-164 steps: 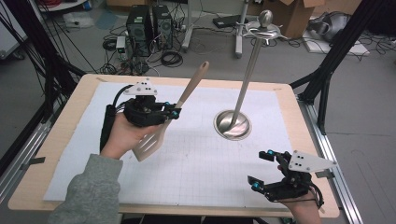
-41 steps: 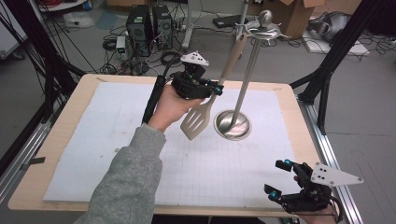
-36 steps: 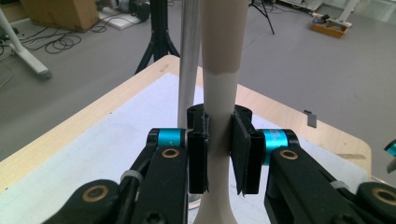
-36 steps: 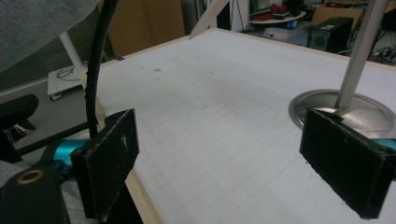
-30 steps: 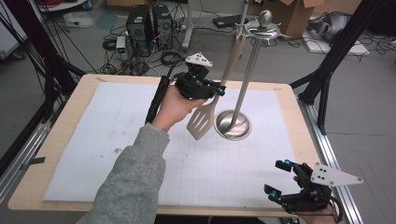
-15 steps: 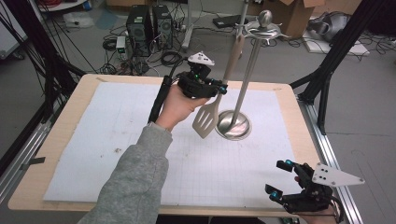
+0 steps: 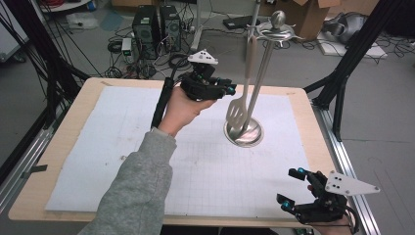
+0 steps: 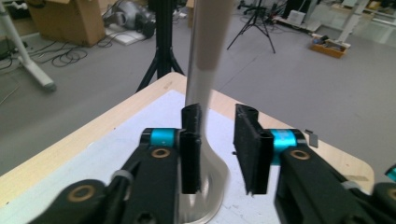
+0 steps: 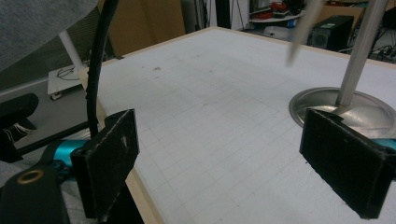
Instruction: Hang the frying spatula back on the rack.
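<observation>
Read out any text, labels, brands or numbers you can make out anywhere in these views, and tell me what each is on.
None can be read.
The white mat on the table carries a faint printed grid, no legible figures.
The cardboard boxes and the computer towers on the floor show no legible print; anything on them is too small or blurred.
The spatula and the metal stand are unmarked.

White gridded mat (image 7: 195, 161) covering wooden table (image 7: 63, 147). Black tower computers (image 7: 156, 22) standing on grey floor beyond far edge, tangled cables (image 7: 147, 54) around them. Cardboard box (image 7: 313, 14) at upper right, another (image 8: 65, 21) beside white stand leg. Black frame posts (image 7: 357, 54) flanking table on both sides. Black tripod stand (image 8: 161, 51) rising past far corner. Small dark speck (image 9: 156, 69) on mat.
</observation>
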The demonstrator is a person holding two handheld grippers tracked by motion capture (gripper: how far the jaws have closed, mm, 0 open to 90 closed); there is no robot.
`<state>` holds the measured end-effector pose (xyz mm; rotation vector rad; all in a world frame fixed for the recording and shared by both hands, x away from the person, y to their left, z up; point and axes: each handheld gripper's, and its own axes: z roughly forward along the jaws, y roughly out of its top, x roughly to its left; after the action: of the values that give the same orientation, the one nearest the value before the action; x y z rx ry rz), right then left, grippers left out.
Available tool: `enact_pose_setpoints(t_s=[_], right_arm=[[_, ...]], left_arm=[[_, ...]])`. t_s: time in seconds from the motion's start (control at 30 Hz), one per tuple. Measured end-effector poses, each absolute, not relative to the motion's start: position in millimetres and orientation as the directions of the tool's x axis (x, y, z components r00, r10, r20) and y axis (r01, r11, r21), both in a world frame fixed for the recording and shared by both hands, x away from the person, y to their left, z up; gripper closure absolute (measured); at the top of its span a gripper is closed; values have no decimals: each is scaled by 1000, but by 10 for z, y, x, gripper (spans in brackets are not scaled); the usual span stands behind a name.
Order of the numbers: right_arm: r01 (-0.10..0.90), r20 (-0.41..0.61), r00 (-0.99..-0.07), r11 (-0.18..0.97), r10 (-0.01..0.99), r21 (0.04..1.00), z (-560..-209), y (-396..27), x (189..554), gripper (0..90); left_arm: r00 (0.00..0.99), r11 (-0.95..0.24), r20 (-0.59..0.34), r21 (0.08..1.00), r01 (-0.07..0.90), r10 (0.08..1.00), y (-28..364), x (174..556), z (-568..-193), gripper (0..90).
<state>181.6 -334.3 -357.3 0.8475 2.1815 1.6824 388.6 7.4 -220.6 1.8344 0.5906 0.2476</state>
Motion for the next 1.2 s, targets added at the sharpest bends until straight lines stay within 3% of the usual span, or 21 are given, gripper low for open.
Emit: enact_pose_setpoints(t_s=[0.07,0.13,0.27,0.37,0.9,1.2], right_arm=[[289,145,-796,159,587,944,-3571,-3344,1818,108],[287,142,-795,159,589,945,-3575,-3347,1824,107],[288,144,-795,157,589,945,-3576,-3351,1830,108],[284,143,-797,155,587,946,-3566,-3355,1831,108],[269,145,-798,130,585,954,-3533,-3404,1899,107],[269,149,-811,134,566,954,-3531,-3348,2002,107]], left_arm=[[865,-221,-108,945,243,490,99,3864,-2191,482],[874,-218,-81,954,208,479,111,3837,-2179,357],[887,-224,-89,952,210,453,149,3816,-2163,232],[892,-221,-116,947,232,438,184,3810,-2171,186],[887,-175,-161,950,258,432,682,3720,-2414,127],[894,-52,-236,960,275,382,1043,3577,-2536,113]])
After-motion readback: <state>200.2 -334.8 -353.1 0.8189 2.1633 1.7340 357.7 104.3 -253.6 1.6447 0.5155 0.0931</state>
